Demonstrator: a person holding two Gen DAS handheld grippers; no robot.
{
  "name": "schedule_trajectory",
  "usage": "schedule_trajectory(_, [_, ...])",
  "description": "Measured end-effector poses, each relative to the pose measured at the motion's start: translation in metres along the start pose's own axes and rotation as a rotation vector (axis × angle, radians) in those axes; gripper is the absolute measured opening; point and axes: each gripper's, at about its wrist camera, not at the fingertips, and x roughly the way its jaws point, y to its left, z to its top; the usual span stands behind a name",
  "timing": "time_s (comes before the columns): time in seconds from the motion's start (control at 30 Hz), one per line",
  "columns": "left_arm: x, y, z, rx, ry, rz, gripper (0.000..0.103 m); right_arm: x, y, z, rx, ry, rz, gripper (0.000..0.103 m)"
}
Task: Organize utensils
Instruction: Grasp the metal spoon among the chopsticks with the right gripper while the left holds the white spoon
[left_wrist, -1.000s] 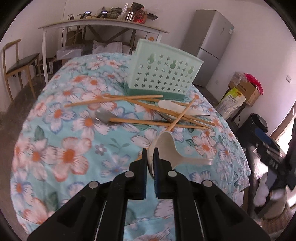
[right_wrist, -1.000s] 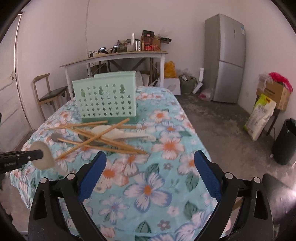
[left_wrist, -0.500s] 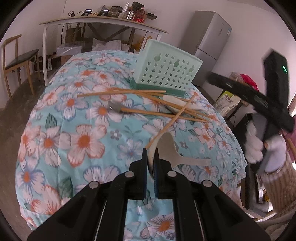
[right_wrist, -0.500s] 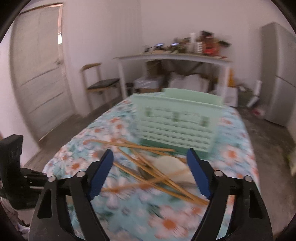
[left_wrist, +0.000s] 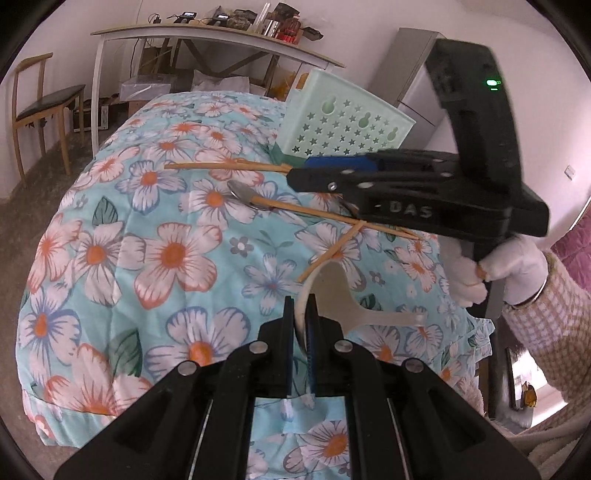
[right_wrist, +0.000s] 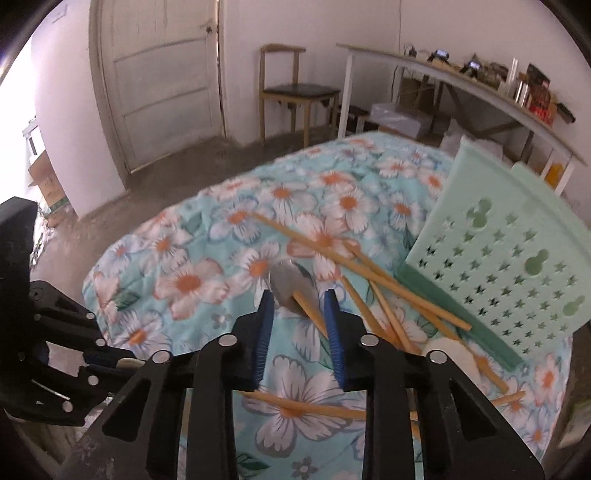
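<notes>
**Two grippers over the scattered utensils**

The left gripper (left_wrist: 300, 314) is clamped on a white plastic spoon (left_wrist: 343, 295) above the floral tablecloth (left_wrist: 147, 258). The right gripper (right_wrist: 299, 306) is closing around a metal spoon (right_wrist: 291, 284) among bamboo chopsticks (right_wrist: 369, 266), beside the green utensil basket (right_wrist: 517, 258).

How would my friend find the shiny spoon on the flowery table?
Start at the green basket standing on the flowery tablecloth. In front of it lies a heap of chopsticks. The metal spoon pokes out there: the only shiny grey thing, with a rounded bowl.
</notes>
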Motion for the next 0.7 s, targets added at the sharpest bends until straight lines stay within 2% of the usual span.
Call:
schedule_trajectory(0.1, [0.005,0.002,-0.001,-0.008,0.01,-0.006,0.005,0.013,-0.002,-0.004,-0.013,0.04,0.002,0.024])
schedule_trajectory(0.3, [0.012,0.008,0.003,-0.039,0.02,-0.02,0.006,0.03,-0.021,-0.013,0.049,0.098,0.002,0.003])
schedule_trajectory(0.5, [0.011,0.007,0.006,-0.04,0.022,-0.029,0.006,0.024,-0.035,-0.014,0.089,0.077,0.013,0.002])
schedule_trajectory(0.57, [0.007,0.007,0.007,-0.039,0.014,-0.03,0.005,0.022,-0.033,-0.013,0.075,0.076,0.03,0.009])
schedule_trajectory(0.63, [0.002,0.008,0.007,-0.039,0.006,-0.03,0.005,0.025,-0.028,-0.013,0.043,0.093,0.049,0.036])
schedule_trajectory(0.7, [-0.002,0.009,0.008,-0.037,-0.001,-0.023,0.005,0.029,-0.022,-0.014,0.012,0.102,0.043,0.038])
